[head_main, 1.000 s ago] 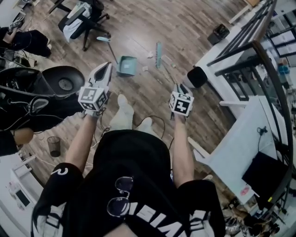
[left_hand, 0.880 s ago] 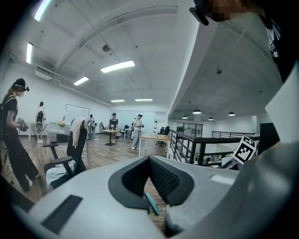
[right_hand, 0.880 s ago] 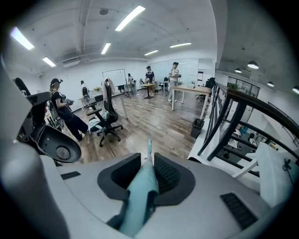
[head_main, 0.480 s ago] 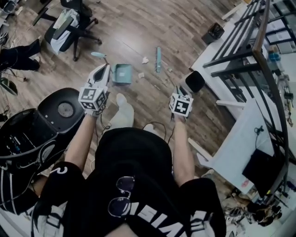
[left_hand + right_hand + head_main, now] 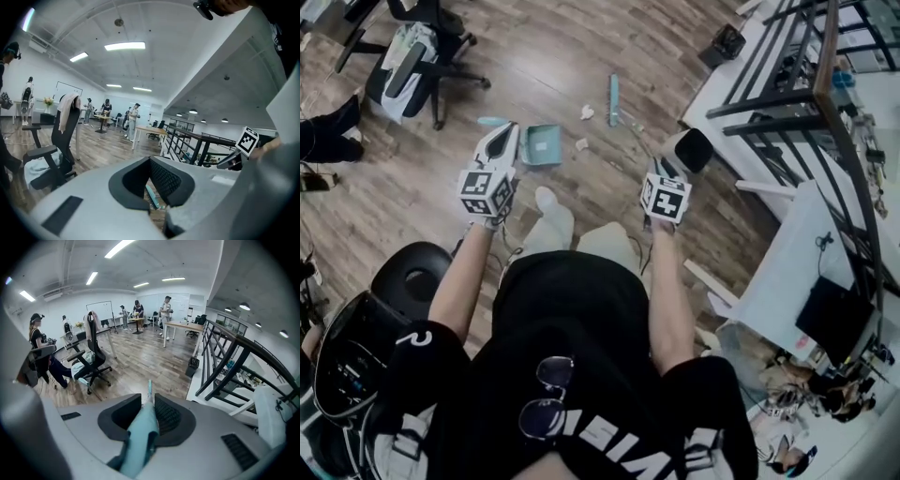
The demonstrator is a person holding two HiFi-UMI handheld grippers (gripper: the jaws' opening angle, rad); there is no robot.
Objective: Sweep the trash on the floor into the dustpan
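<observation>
Both bare forearms (image 5: 464, 281) reach forward, the white left gripper (image 5: 506, 131) with its jaws together and empty, the white right gripper (image 5: 660, 169) clamped on a slim teal broom handle (image 5: 140, 437).

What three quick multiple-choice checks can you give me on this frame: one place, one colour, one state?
1. Where is the dustpan?
A. on the floor, ahead of the left gripper
B. on the white desk
C. on the office chair's seat

2. What colour is the broom?
A. red
B. teal
C. yellow

3. What state is the right gripper in?
A. open and empty
B. shut on the dustpan
C. shut on the broom's handle

Answers:
1 A: the head view shows it on the wood floor beyond that gripper.
2 B: its head and handle are both teal.
3 C: the right gripper view shows the teal handle clamped between its jaws.
</observation>
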